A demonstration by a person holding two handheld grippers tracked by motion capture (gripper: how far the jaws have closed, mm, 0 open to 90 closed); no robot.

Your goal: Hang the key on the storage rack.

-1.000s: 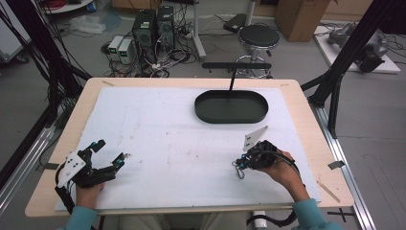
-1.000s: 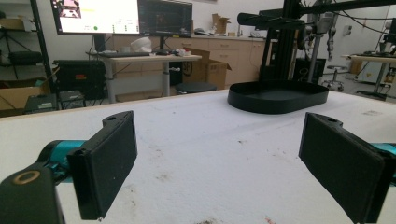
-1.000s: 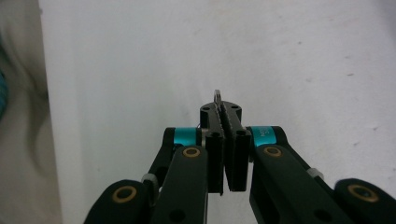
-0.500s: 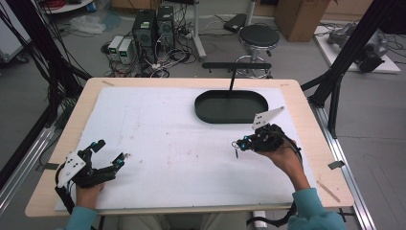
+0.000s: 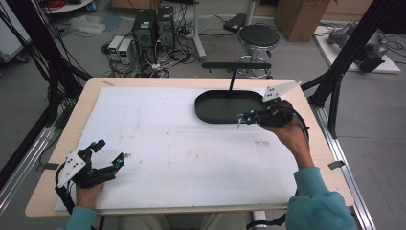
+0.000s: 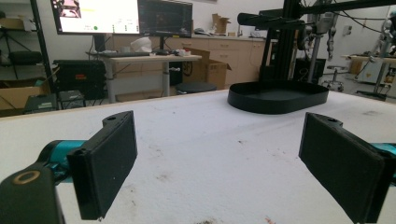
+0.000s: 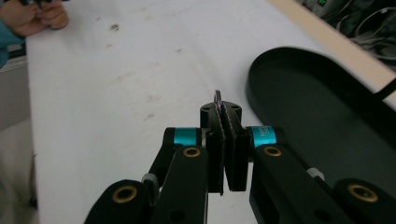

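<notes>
Grey flooring with computer towers [image 5: 152, 26], tangled cables and a round stool [image 5: 258, 36] is seen beyond a wooden counter [image 5: 186, 82] that is covered by a white, lightly stained sheet [image 5: 191, 153]. At the far right part of the sheet a black oval tray [image 5: 225, 106] is set, and nothing can be made out inside it. The left claw [image 5: 111, 155] is held low at the near left corner of the counter, just above the sheet, with its jaws spread wide apart and nothing between them; in the left gripper view the two black pads [image 6: 109, 163] are seen far apart, with the tray [image 6: 278, 95] well ahead and desks with monitors [image 6: 121, 16] behind it. The right claw [image 5: 243, 119] is held by the right hand [image 5: 282, 127] above the near right edge of the tray, its tips pointed toward the sheet. In the right gripper view the right claw [image 7: 226, 140] is pressed together on a small thin metal piece [image 7: 218, 99], of which only a ring-like tip is seen sticking out above the pads; what it is cannot be told. The tray [image 7: 327, 112] lies just beside these jaws in that view, and the other hand [image 7: 32, 16] is seen far off at the top corner.
</notes>
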